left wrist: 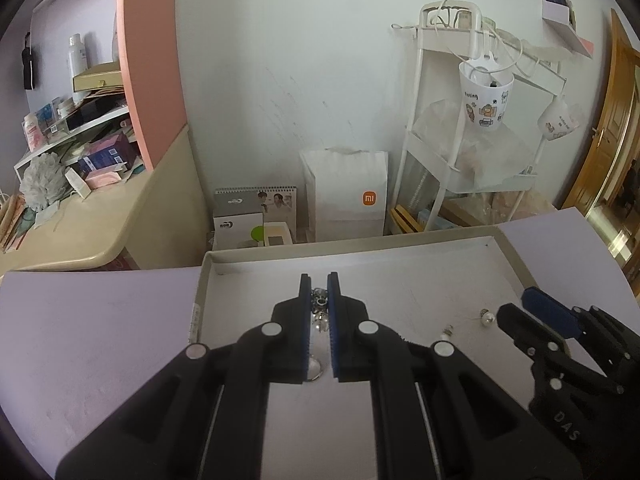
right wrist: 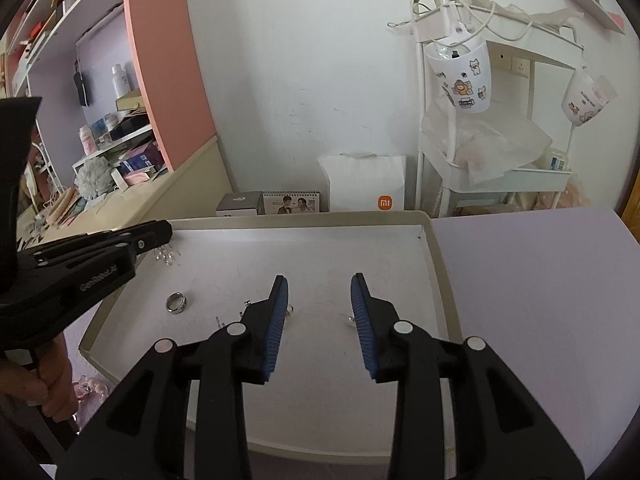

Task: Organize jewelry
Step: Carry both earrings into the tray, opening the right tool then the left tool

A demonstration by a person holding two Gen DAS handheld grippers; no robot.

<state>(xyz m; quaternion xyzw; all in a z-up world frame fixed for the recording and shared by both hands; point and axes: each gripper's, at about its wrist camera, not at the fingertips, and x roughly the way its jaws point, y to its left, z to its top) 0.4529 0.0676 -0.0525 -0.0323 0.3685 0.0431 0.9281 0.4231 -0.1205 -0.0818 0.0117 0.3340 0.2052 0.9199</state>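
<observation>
At centre frame the left hand-held gripper (left wrist: pixel 319 284) is clamped on a beaded jewelry piece (left wrist: pixel 319 306) over the tray (left wrist: pixel 352 250); a loose pinch could drop it. The right hand-held gripper (right wrist: pixel 319 280) stands apart.

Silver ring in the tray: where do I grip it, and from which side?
The silver ring lies flat on the tray floor, hole up. Probably come straight down and pinch across opposite outer edges of the band; there is no side face to catch. The right gripper is open.
</observation>
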